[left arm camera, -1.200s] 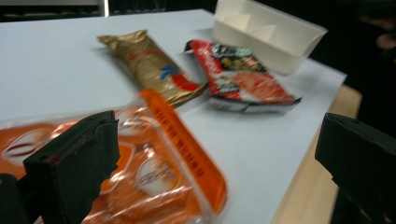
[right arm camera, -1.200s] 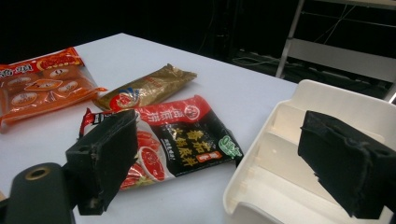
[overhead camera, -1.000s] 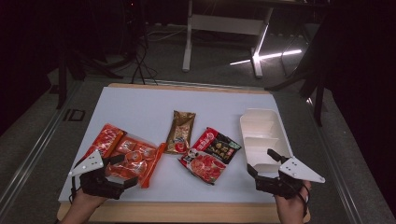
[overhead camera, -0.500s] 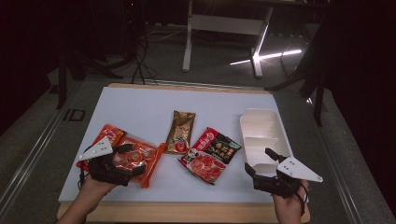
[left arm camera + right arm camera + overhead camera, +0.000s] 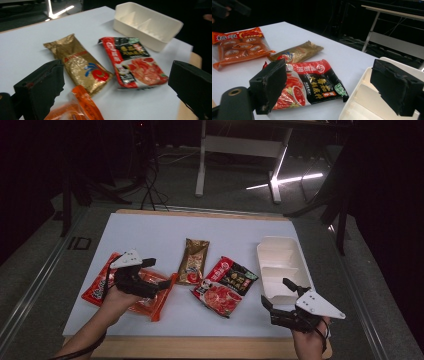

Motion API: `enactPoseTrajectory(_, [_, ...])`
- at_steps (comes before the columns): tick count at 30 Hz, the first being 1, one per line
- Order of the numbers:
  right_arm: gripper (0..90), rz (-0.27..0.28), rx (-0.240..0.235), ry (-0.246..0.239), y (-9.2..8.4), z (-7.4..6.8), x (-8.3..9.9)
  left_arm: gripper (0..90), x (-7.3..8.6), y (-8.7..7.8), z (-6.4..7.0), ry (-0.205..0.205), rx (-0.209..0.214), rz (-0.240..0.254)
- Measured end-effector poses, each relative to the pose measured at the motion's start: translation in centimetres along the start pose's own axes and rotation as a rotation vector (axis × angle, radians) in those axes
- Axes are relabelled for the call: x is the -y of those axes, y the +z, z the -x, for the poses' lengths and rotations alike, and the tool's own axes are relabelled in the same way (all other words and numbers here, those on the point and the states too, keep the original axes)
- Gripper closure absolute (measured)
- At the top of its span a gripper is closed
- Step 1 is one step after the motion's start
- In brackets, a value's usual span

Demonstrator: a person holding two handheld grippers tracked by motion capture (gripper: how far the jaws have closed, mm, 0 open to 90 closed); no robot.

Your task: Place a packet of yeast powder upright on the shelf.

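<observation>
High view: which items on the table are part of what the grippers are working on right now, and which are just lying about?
In the job:
- left gripper, open over the orange snack packet
- right gripper, open beside the white divided tray

Lying about, untouched:
- gold packet
- red and black packet
- red packet at the far left

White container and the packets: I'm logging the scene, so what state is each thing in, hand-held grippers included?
White container: open, empty, upright.
Gold packet: sealed, lying flat.
Red-and-black packet: sealed, lying flat.
Orange packet: lying under the left hand-held gripper.
Left hand-held gripper: open, over the orange packet.
Right hand-held gripper: open, holding nothing.
</observation>
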State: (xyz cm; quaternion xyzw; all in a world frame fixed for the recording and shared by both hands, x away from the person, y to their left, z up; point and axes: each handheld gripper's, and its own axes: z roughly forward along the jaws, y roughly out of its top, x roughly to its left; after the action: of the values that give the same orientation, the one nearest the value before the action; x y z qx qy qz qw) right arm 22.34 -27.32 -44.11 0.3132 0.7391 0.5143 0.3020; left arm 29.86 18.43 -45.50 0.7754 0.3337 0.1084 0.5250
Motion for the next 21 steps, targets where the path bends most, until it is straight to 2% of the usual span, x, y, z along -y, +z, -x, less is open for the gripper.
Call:
enactPoseTrajectory(3, [13.6,-0.009,-0.011,0.005,0.0,-0.1,0.1,2.4,-0.2,1.1,-0.5,-0.007,-0.006,-0.022])
enactPoseTrajectory(10, [12.2,-0.053,-0.001,0.044,0.1,0.1,0.4,3.4,-1.1,2.9,-1.4,-0.013,-0.017,-0.026])
enactPoseTrajectory(17, [10.9,-0.038,0.011,0.057,0.3,-0.1,0.4,5.3,-2.4,5.0,-2.9,-0.018,-0.027,-0.032])
enactPoseTrajectory(19, [10.9,-0.05,0.016,0.056,0.3,-0.1,0.5,5.8,-2.6,5.8,-3.3,-0.02,-0.039,-0.028])
enactPoseTrajectory(21, [10.9,-0.052,0.019,0.058,0.4,-0.1,0.5,9.3,-2.7,6.5,-3.7,-0.014,-0.044,-0.042])
